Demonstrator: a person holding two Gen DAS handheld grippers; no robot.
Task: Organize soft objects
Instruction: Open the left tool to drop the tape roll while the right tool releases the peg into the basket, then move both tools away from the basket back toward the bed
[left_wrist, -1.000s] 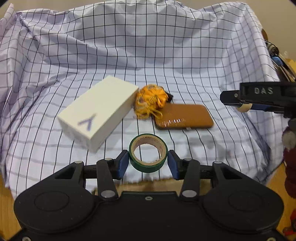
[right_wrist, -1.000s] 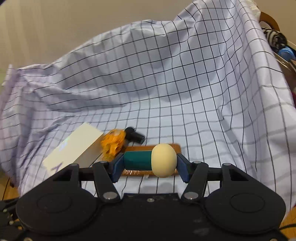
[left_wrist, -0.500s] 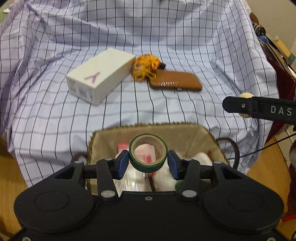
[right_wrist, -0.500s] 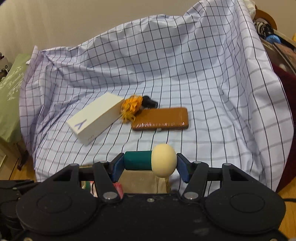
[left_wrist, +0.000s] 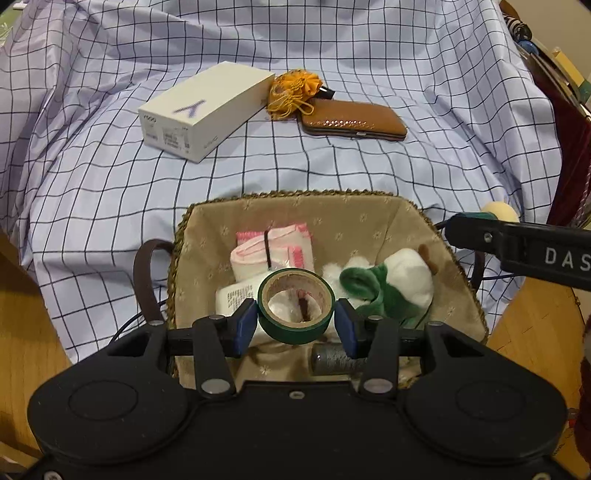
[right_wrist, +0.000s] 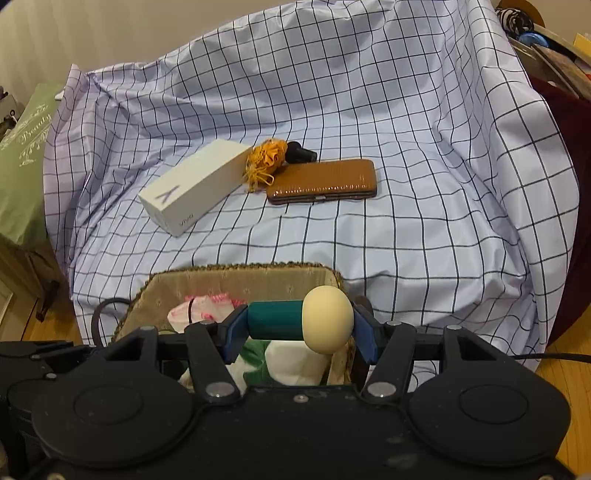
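Observation:
My left gripper (left_wrist: 295, 326) is shut on a green tape roll (left_wrist: 296, 309) and holds it above the lined woven basket (left_wrist: 332, 214). In the basket lie a pink-and-white folded cloth (left_wrist: 275, 249), a white-and-green plush toy (left_wrist: 391, 286), a white packet (left_wrist: 236, 297) and a grey spool (left_wrist: 334, 360). My right gripper (right_wrist: 299, 326) is shut on a teal-handled toy with a cream round head (right_wrist: 327, 319), over the basket's right side (right_wrist: 236, 278). The right gripper also shows in the left wrist view (left_wrist: 517, 243).
On the checked cloth (left_wrist: 332, 166) behind the basket lie a white box (left_wrist: 207, 110), an orange drawstring pouch (left_wrist: 293, 92) and a brown wallet (left_wrist: 354, 120). Wooden floor (left_wrist: 29, 325) lies on both sides. A green bag (right_wrist: 22, 155) stands at the left.
Both grippers have pulled back from the cloth-covered seat with their objects and now hang over the basket, which has come fully into view below them.

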